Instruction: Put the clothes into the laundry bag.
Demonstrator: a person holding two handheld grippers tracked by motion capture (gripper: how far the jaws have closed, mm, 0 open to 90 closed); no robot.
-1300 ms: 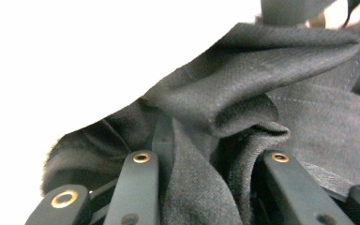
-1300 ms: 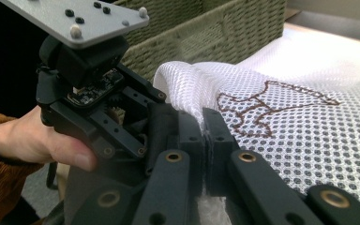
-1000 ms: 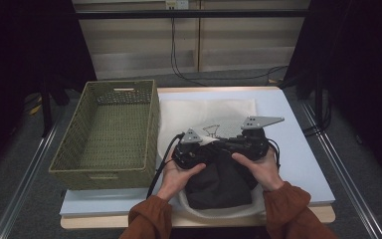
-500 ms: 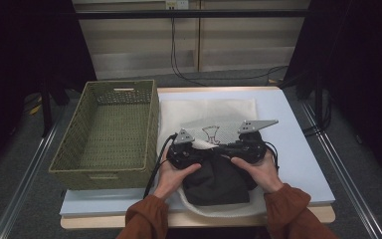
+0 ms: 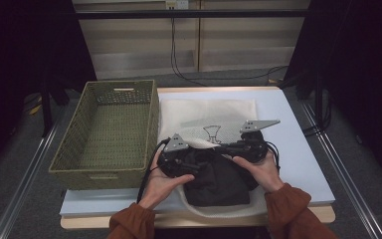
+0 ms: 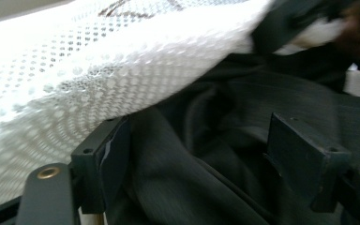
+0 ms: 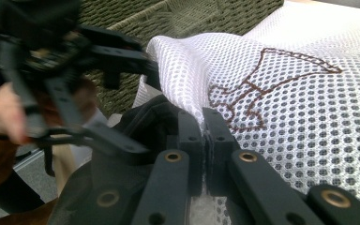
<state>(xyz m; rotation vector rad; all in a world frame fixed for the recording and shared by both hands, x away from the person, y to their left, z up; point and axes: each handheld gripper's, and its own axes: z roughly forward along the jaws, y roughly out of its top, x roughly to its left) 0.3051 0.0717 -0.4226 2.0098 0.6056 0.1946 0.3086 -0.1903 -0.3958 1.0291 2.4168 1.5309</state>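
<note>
Garment-bagging in progress at the near middle of the table (image 5: 298,124). White mesh laundry bag (image 5: 214,117) lies flat on the pale table top, its far part spread smooth, a brown stitched emblem (image 5: 212,133) on its upper face. Dark garment (image 5: 218,183) sits bunched at the bag's near end; the bag's lower layer shows as a white rim around the bundle's near edge, so the cloth rests on the bag's mouth, partly under the lifted top layer.

Right gripper (image 7: 202,123): jaws clenched on the edge of the mesh, pads pressed together with the white net pinched between them. It holds the mouth's upper lip raised over the dark cloth.

Left gripper (image 6: 199,154): jaws have just been opening. The pads stand apart with the dark fabric lying between them, not pressed; grip released. Mesh overhangs on the far side of this gripper, so it sits at or just inside the mouth. In the high view it rests at the left of the bundle (image 5: 176,159), with the person's left hand (image 5: 166,181) behind it.

Woven basket (image 5: 107,132) stands to the left of the bag, just beside it, with nothing in it.

Judgement on progress: roughly midway. Done: bag laid out, mouth opened, garment brought to the mouth and some of it tucked under the top layer. Left: most of the bundle still lies outside at the near end and wants pushing farther in; mouth not closed. Whether the basket comes into it afterwards, cannot tell.
</note>
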